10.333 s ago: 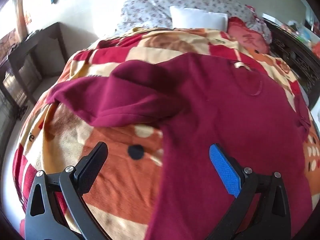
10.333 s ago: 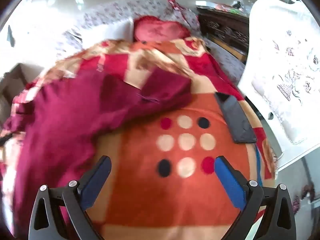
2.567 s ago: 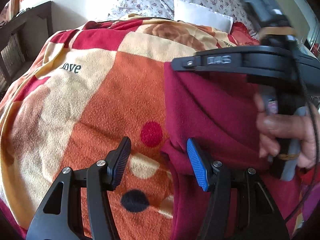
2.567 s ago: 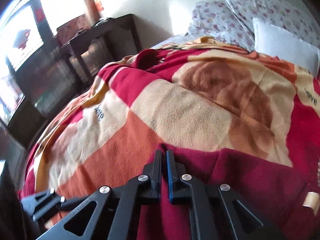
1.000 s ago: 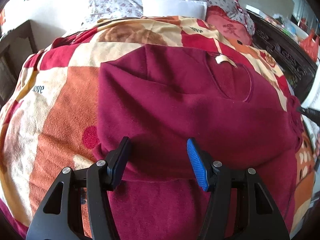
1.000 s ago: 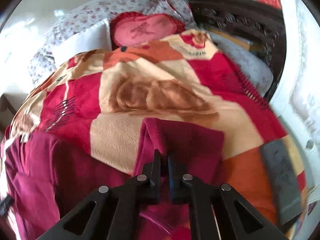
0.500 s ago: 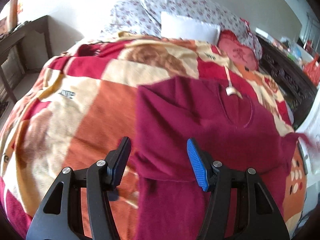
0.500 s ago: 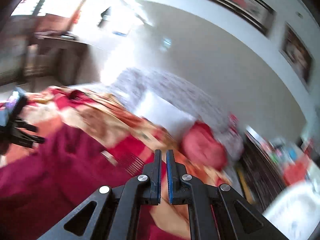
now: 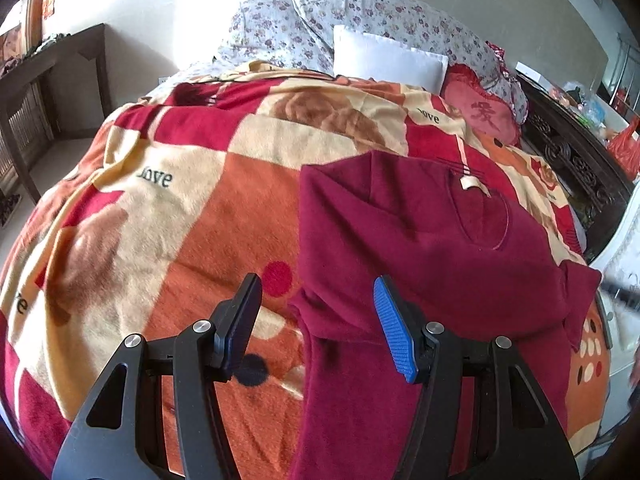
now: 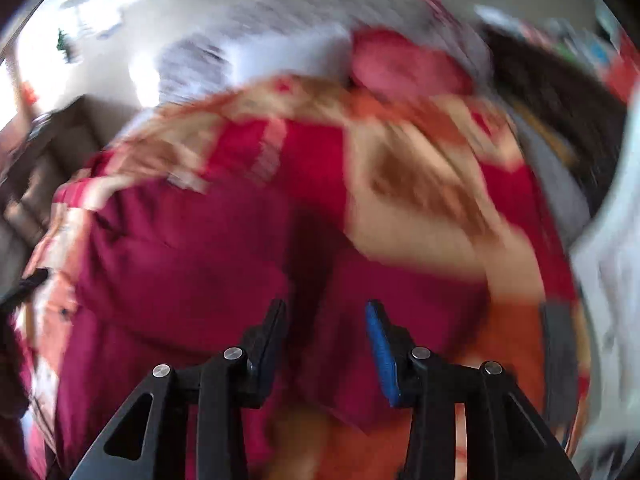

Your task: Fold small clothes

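Note:
A maroon sweater (image 9: 420,248) lies flat on the patterned blanket (image 9: 168,208), its left sleeve folded in over the body and its neck label toward the pillows. My left gripper (image 9: 320,320) hovers open over the sweater's left edge, gripping nothing. The right wrist view is heavily blurred. In it my right gripper (image 10: 326,320) has its jaws opening, with the maroon sweater (image 10: 192,280) lying below and between the fingers; the pads do not press on it.
Floral pillows (image 9: 368,12), a white pillow (image 9: 388,64) and a red cushion (image 9: 484,112) sit at the head of the bed. Dark carved wooden furniture (image 9: 572,168) and a white chair (image 9: 620,248) flank the right side. A wooden table (image 9: 48,80) stands left. A dark phone (image 10: 560,360) lies on the blanket.
The right gripper, shut on the right sleeve a second ago, swung up and across and now has its jaws apart. The left gripper drew back and leftward, still open.

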Tool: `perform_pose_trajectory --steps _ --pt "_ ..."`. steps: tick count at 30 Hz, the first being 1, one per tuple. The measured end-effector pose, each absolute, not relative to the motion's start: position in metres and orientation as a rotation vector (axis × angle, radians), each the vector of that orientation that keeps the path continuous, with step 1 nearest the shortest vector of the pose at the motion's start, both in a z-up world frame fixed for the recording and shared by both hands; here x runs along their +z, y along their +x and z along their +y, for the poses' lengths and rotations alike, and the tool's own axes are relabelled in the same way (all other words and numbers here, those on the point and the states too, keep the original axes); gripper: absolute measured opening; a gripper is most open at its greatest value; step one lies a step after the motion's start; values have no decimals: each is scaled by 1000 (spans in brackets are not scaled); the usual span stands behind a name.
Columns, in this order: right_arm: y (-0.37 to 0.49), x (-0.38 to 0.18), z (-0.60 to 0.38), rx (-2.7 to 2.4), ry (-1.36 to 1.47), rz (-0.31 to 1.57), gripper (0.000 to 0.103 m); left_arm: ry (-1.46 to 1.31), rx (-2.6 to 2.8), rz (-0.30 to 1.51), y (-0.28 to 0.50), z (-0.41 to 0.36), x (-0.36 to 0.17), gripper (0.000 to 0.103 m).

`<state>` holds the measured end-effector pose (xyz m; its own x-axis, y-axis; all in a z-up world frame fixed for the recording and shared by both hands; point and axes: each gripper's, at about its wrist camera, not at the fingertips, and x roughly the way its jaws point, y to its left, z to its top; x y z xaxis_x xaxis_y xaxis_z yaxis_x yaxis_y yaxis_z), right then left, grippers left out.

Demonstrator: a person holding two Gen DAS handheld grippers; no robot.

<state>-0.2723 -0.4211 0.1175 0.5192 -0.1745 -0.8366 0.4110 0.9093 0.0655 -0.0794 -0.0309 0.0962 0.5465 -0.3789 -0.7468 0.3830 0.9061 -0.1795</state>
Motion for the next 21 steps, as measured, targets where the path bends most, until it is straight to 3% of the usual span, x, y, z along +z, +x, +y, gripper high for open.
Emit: perform_pose_trajectory --steps 6,11,12,13,15,21 --pt "-341 56 -464 -444 626 948 39 42 -471 903 -86 -47 88 58" --pt "-348 30 -464 -357 786 861 39 50 -481 907 -93 -57 88 58" --pt "-346 28 -461 -362 772 850 35 53 -483 906 -94 -58 89 58" --pt "-346 29 -459 -383 741 843 20 62 -486 904 -96 -59 90 58" --pt "-347 40 -457 -391 721 807 8 74 -489 898 -97 -59 92 58" --pt "-346 150 -446 -374 476 634 7 28 -461 889 -89 -46 94 58"
